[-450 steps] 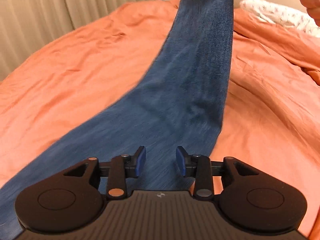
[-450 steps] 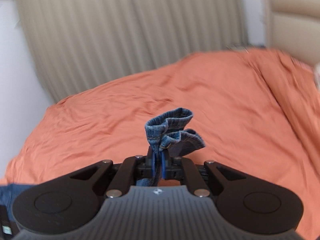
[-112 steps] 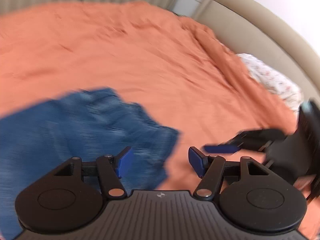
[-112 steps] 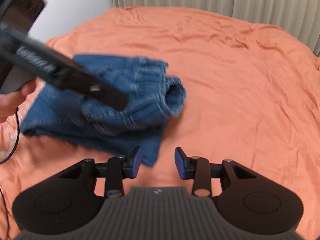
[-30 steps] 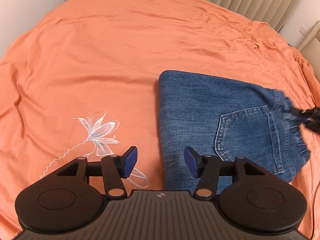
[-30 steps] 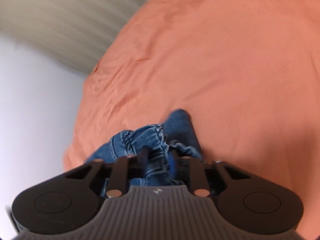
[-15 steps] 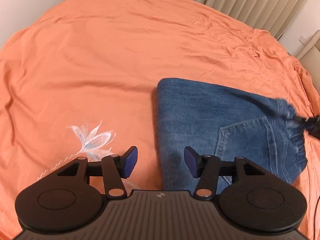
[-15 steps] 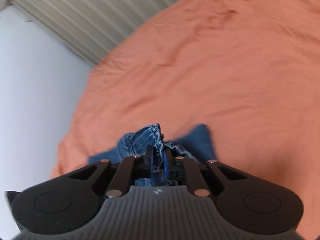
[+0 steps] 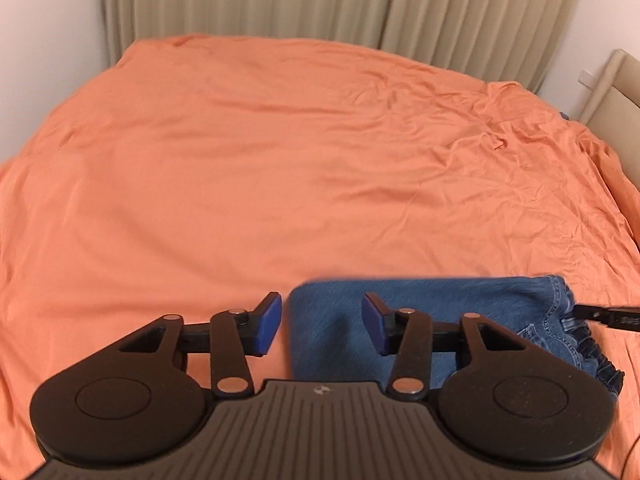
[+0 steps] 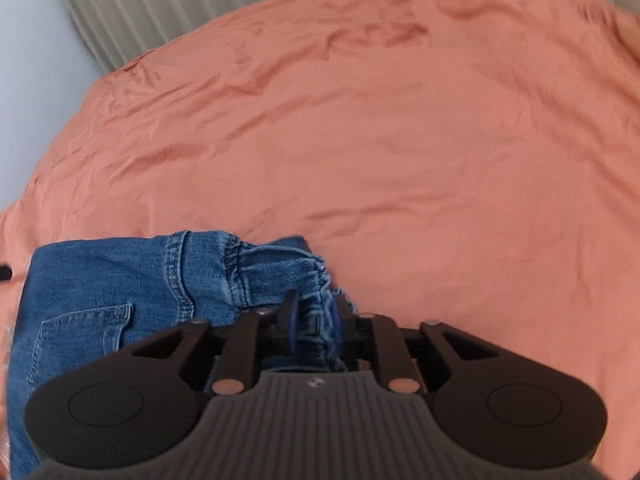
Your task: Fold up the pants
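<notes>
Left gripper (image 9: pixel 322 322) about half open and closing, nothing between the jaws; it hovers over the left edge of the jeans (image 9: pixel 436 320), lower right of frame. Right gripper (image 10: pixel 314 320) narrow, opening, gathered waistband between its jaws. Jeans folded, back pocket up, on the orange bedspread (image 9: pixel 280 152).

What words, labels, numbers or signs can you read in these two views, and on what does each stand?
None can be read.
The small white mark on the left gripper body shows no letters.
The same mark on the right gripper is blurred.
The jeans show no label.
</notes>
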{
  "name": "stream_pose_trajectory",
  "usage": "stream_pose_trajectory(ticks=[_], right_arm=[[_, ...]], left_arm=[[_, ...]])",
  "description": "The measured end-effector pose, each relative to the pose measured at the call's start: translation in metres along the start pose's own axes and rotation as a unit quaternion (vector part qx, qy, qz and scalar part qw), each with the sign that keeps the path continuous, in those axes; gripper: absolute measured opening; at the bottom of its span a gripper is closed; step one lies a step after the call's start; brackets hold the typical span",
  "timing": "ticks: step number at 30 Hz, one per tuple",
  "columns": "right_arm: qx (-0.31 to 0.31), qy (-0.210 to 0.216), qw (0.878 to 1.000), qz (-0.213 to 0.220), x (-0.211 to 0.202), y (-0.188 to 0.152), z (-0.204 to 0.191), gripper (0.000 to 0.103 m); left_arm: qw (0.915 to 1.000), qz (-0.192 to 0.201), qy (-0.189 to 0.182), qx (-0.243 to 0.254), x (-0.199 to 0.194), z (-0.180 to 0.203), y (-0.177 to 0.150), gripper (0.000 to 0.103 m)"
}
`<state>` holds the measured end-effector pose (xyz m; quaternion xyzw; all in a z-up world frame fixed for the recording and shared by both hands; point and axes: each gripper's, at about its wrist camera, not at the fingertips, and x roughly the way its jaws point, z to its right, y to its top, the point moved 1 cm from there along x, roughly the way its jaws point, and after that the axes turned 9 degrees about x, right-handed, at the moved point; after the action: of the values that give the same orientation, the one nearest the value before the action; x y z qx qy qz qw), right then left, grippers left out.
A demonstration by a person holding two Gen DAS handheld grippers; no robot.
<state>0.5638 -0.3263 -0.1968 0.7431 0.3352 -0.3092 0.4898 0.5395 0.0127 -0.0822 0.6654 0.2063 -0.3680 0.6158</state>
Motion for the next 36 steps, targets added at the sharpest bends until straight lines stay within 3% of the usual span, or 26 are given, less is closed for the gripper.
stream_pose_trajectory(ticks=[4,7,10,13,15,17,21,25,28,31,36], right_arm=[[-0.026,0.007,0.998,0.058,-0.045,0.006,-0.005,0.027],[-0.046,0.043,0.996,0.069,-0.054,0.001,-0.019,0.016],[-0.074,0.019,0.995,0.064,-0.035,-0.007,-0.028,0.016],[-0.033,-0.013,0.999,0.026,0.000,-0.017,-0.011,0.013],[-0.003,-0.003,1.000,0.009,0.013,-0.024,0.002,0.013],[0.022,0.009,1.000,0.006,0.014,-0.025,0.009,0.013],[-0.001,0.001,1.000,0.014,-0.002,-0.021,0.001,0.013],[-0.075,0.009,0.995,0.061,-0.056,-0.042,-0.015,0.014],[-0.104,0.021,0.991,0.084,-0.087,-0.064,-0.021,0.015],[-0.128,0.020,0.987,0.097,-0.102,-0.089,-0.023,0.015],[-0.145,0.000,0.985,0.091,-0.090,-0.119,-0.020,0.015]], left_arm=[[0.9994,0.001,-0.014,0.032,0.009,0.007,0.007,0.026],[0.9990,-0.005,-0.010,0.044,0.024,0.012,0.003,0.023],[0.9993,-0.021,-0.004,0.031,0.044,0.011,-0.005,0.019],[0.9980,-0.063,-0.007,0.001,0.069,0.002,-0.013,0.007],[0.9953,-0.095,-0.005,-0.017,0.083,-0.004,-0.019,0.006],[0.9951,-0.095,-0.005,-0.025,0.082,-0.006,-0.021,0.006],[0.9972,-0.074,0.010,-0.005,0.050,-0.002,-0.022,0.010],[0.9983,-0.046,-0.037,-0.003,-0.003,0.003,-0.042,0.013],[0.9981,-0.026,-0.052,0.022,-0.036,0.018,-0.062,0.013],[0.9965,-0.031,-0.063,0.045,-0.060,0.033,-0.084,0.012],[0.9942,-0.050,-0.040,0.086,-0.075,0.056,-0.124,0.011]])
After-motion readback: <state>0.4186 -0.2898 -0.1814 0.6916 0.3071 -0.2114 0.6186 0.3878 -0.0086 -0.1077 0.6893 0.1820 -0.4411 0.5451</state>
